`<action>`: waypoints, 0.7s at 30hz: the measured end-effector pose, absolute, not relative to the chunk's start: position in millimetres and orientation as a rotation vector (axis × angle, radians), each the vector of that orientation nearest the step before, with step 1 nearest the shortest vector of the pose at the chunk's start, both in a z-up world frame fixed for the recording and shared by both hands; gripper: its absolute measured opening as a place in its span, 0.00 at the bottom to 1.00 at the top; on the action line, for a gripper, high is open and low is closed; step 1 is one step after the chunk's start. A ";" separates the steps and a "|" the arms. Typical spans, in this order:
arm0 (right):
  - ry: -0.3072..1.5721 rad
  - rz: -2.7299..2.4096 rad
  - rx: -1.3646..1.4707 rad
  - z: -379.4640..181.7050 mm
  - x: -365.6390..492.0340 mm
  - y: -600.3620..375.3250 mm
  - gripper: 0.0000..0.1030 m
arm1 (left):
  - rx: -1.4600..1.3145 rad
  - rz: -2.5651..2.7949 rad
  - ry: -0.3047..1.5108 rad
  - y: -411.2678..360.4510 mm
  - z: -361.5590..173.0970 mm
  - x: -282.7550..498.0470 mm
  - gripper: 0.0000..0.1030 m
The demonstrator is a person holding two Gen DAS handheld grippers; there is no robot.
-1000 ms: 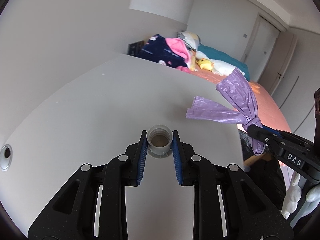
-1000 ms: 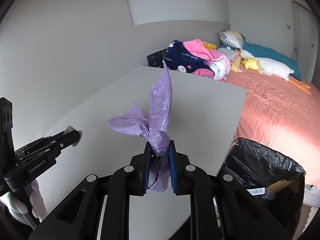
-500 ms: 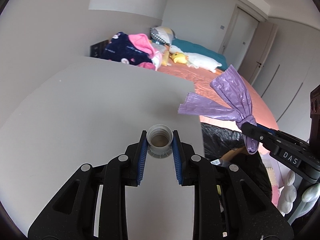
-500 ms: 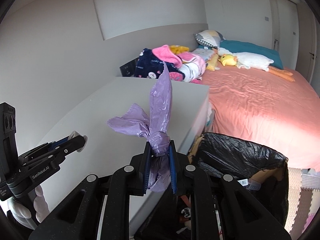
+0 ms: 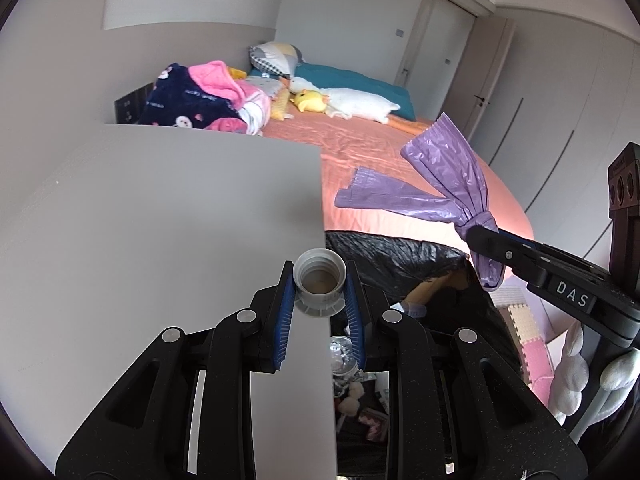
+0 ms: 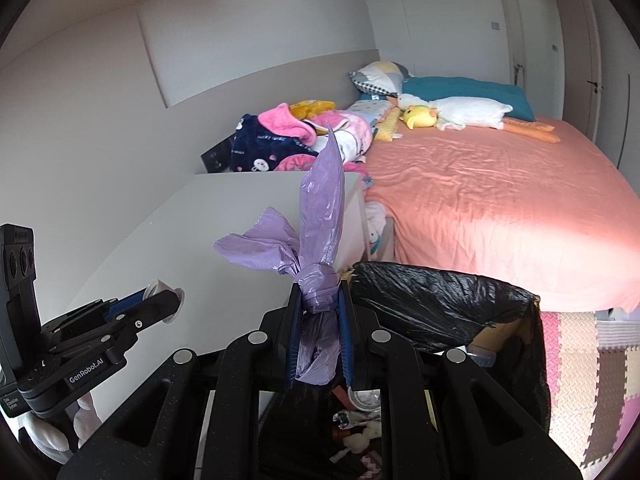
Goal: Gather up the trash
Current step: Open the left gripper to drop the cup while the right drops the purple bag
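Two pieces of trash are in your grippers, neither dropped yet. Your left gripper [image 5: 319,292] is clenched on a grey cap [image 5: 319,285], open side facing the camera, held right at the table [image 5: 160,216] edge, so part of it hangs over the tabletop and part over the bin [image 5: 400,256]. Let go here and the cap may land on the table or clip the edge and bounce to the floor; carry it further right over the opening first. Your right gripper [image 6: 319,312] grips a knotted purple bag [image 6: 316,248] just below the knot, with the tails sticking up and the small body hanging between the fingers. It looks to be over the near rim of the black liner [image 6: 440,292], not clearly over the middle. The bag is light and crinkly, so it may cling to a pad when you release, or drift onto the rim and slide outside. The liner edge looks slack and folded inward, and that could catch either item. Both grippers sit close together, so moving them at once risks a knock. Trash already lies at the bin bottom, so the mouth is open.
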State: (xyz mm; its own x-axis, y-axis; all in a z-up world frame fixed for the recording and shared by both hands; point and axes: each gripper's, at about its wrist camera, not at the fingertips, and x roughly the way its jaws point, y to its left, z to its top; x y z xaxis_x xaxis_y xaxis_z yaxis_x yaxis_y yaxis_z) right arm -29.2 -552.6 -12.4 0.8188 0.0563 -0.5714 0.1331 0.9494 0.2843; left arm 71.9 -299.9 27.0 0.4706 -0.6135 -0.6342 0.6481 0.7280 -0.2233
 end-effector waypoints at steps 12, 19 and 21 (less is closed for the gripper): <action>0.618 -0.152 0.400 -20.7 -51.6 -608.1 0.18 | 0.106 -0.891 0.775 -351.9 20.2 52.8 0.23; 0.597 -0.217 0.471 -17.9 -66.0 -638.3 0.58 | 0.110 -0.954 0.813 -369.4 16.8 48.4 0.67; 0.579 -0.236 0.458 -15.1 -71.0 -640.3 0.64 | 0.069 -0.963 0.780 -365.6 21.0 46.6 0.86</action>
State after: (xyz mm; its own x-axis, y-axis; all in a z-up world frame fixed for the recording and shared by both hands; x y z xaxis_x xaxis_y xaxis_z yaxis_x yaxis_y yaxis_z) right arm -71.0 -640.3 -15.1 0.8142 -0.0867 -0.5740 0.3391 0.8736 0.3490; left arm 46.6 -365.6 21.0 0.3257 -0.7103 -0.6240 0.7577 0.5908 -0.2771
